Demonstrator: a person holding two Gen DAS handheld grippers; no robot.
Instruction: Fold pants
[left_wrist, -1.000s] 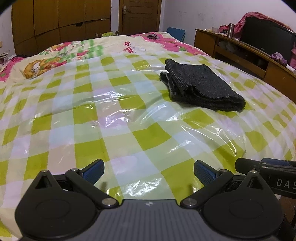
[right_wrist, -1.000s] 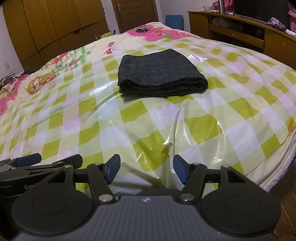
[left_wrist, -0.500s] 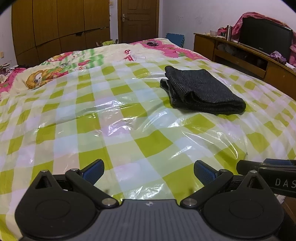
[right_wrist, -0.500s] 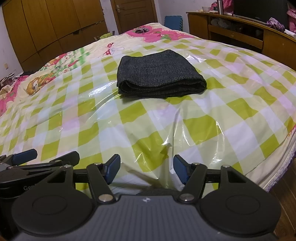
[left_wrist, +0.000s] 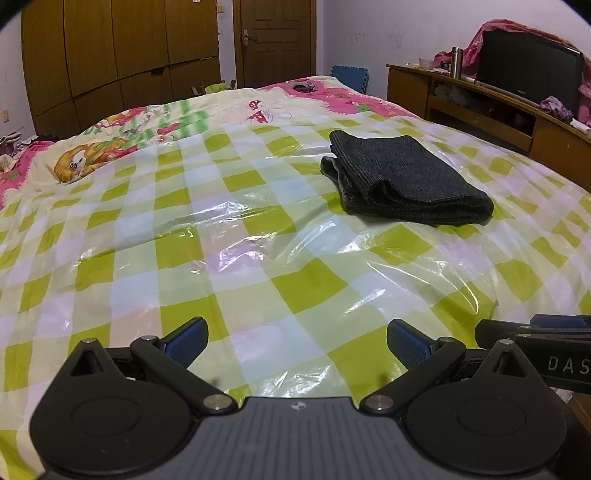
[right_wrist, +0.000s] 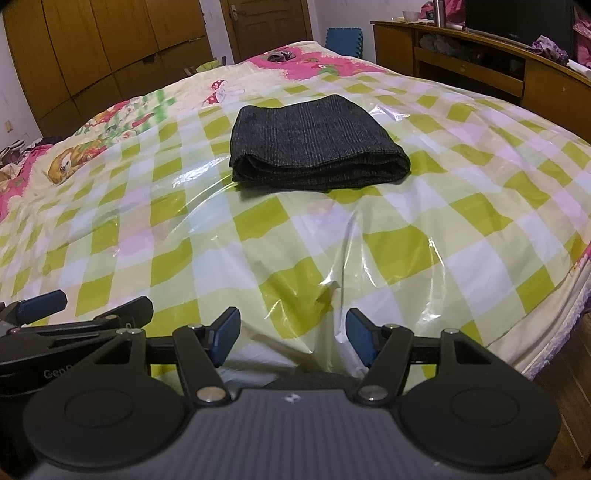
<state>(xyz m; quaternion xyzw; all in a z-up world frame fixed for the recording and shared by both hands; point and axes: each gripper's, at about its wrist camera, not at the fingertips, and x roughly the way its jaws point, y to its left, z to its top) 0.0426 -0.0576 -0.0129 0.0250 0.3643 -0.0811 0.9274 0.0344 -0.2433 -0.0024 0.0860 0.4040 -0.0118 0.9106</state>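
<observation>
Dark grey pants (left_wrist: 402, 181) (right_wrist: 314, 144) lie folded into a thick rectangle on the green-and-white checked plastic sheet (left_wrist: 236, 258) that covers the bed. My left gripper (left_wrist: 297, 345) hovers open over the sheet's near edge, well short of the pants and to their left, with nothing between its blue pads. My right gripper (right_wrist: 291, 334) is open too, over the near edge of the bed, the pants lying further up the bed ahead of it. Each view catches part of the other gripper at its side.
A wooden wardrobe (left_wrist: 118, 62) and a door (left_wrist: 275, 40) stand behind the bed. A long wooden desk (left_wrist: 491, 114) with a dark monitor (left_wrist: 528, 72) runs along the right. Cartoon-printed bedding (left_wrist: 122, 147) lies beyond the sheet. The bed's right edge drops to wooden floor (right_wrist: 565, 380).
The left wrist view has tilted up slightly, showing more of the wardrobe and door. The pants and the right gripper have not moved.
</observation>
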